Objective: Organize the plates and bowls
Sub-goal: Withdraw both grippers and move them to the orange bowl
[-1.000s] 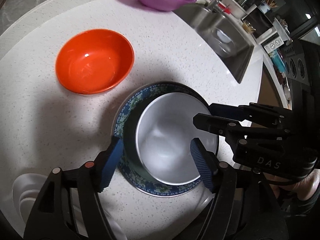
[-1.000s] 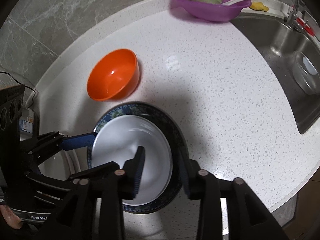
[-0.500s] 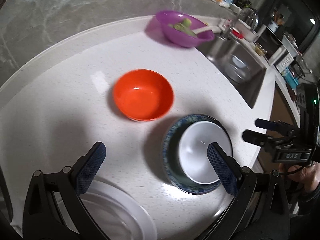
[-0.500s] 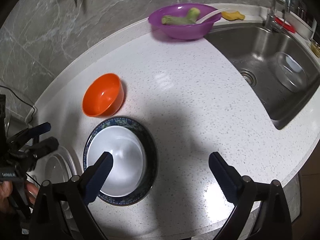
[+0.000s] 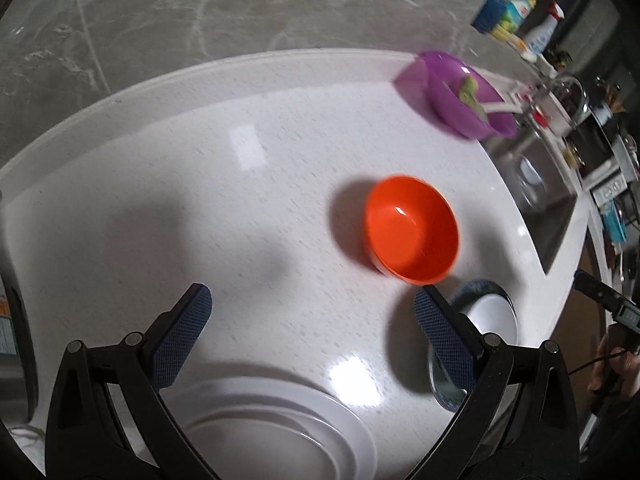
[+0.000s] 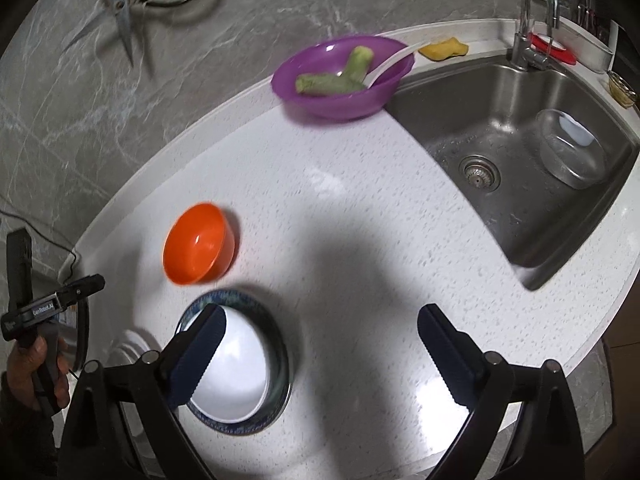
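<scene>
Both my claws are spread wide and hold nothing: left claw (image 5: 310,332) hangs over bare table (image 5: 224,216), right claw (image 6: 320,344) above the table's front edge. White bowl (image 6: 236,376) sits nested in the blue-patterned plate (image 6: 280,360) near that front edge. Orange bowl (image 6: 198,250) stands just beside the plate, apart from it. White plate stack (image 5: 280,436) lies under my left claw. Purple bowl (image 6: 344,76) sits at the back edge next to the sink (image 6: 520,152)
</scene>
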The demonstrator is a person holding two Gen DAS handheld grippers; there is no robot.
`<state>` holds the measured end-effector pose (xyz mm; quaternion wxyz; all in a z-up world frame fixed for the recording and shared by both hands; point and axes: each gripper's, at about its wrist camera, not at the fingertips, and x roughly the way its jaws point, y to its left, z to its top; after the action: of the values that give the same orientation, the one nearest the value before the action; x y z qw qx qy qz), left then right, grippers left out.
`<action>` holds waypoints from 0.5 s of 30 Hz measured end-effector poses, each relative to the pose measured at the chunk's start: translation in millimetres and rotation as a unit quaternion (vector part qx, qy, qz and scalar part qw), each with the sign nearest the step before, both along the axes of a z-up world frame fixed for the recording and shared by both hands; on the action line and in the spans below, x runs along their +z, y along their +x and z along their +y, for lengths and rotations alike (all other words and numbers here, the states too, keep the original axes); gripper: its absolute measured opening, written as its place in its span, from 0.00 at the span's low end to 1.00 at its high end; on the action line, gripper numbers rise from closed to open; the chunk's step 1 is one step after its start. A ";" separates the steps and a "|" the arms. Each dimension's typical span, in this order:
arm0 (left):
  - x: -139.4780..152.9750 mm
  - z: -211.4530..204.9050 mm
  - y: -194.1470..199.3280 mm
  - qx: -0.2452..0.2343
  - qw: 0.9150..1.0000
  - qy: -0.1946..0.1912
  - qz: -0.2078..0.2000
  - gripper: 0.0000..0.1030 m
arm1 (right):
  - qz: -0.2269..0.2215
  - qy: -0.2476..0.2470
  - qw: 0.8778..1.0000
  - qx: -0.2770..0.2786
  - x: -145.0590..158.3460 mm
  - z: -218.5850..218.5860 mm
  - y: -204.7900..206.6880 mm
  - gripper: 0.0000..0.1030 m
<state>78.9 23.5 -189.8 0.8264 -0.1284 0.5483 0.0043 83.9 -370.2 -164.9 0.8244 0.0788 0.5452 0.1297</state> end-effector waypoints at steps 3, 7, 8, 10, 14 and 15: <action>2.0 8.7 11.2 -0.008 1.000 -0.001 0.000 0.99 | -0.002 0.004 1.000 -0.001 3.9 -4.2 14.7 0.95; 6.0 13.8 32.4 -0.009 1.000 -0.003 -0.006 0.99 | -0.003 0.016 1.000 0.007 8.1 -1.3 42.3 0.85; 8.7 15.1 36.9 -0.012 1.000 -0.008 -0.009 0.99 | -0.005 0.019 1.000 0.009 9.2 -0.4 47.0 0.85; 14.1 15.5 51.4 -0.016 1.000 -0.013 -0.018 0.99 | -0.009 0.019 1.000 0.017 11.9 5.7 61.0 0.84; 14.2 10.2 78.3 -0.032 0.999 -0.020 -0.015 0.99 | -0.009 0.019 0.999 0.049 11.7 27.5 84.8 0.84; 12.6 9.3 85.0 -0.037 0.999 -0.021 -0.012 0.99 | -0.007 0.019 0.998 0.058 10.0 34.4 91.6 0.84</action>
<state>164.0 32.8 -177.1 0.8298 -0.1254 0.5424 -0.0393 175.6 -335.7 -154.9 0.8177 0.0618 0.5405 0.1880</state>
